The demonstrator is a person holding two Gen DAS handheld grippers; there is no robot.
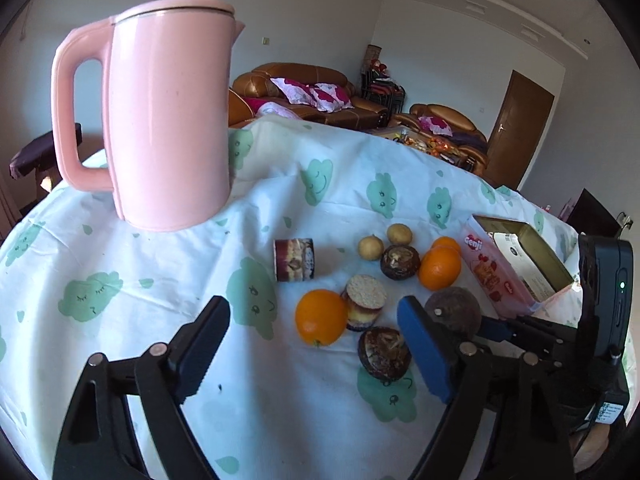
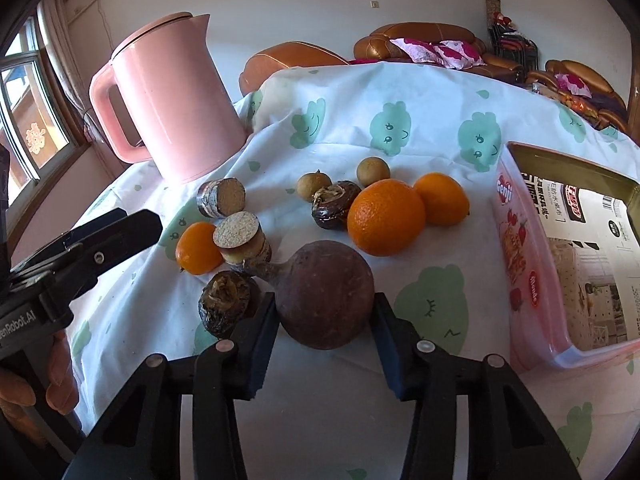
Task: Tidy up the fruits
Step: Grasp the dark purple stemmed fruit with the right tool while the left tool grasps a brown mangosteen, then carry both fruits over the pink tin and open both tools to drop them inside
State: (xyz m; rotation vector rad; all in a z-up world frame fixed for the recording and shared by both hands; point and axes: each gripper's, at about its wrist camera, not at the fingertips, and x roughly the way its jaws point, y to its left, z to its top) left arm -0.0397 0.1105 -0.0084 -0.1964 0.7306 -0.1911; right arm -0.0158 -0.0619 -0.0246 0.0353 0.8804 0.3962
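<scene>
The brown fruit [image 2: 325, 294] lies on the cloth [image 2: 440, 248] between the two fingers of the right gripper [image 2: 325, 312]. It is round, so it has almost no long axis; only its short stalk points to the left and a little away from the camera, toward the cut cane piece [image 2: 242, 236]. Both pads seem to touch its sides, so the right gripper is grasping it, and the fruit rests on the cloth.

Just left of it lies a dark chestnut [image 2: 224, 308], close to the left finger. Behind the cane piece is a small orange [image 2: 198, 248], and a second cane piece [image 2: 222, 198] lies further back on its side. Behind the brown fruit is a big orange [image 2: 386, 216] touching another orange [image 2: 442, 198], with a second chestnut [image 2: 334, 204] and two longans [image 2: 314, 186] near them.

To the right stands an open pink box [image 2: 516, 248]. A pink kettle [image 2: 176, 96] stands far back on the left.

The left gripper [image 1: 312, 344] is released, its fingers wide apart over the cloth with nothing between them.
</scene>
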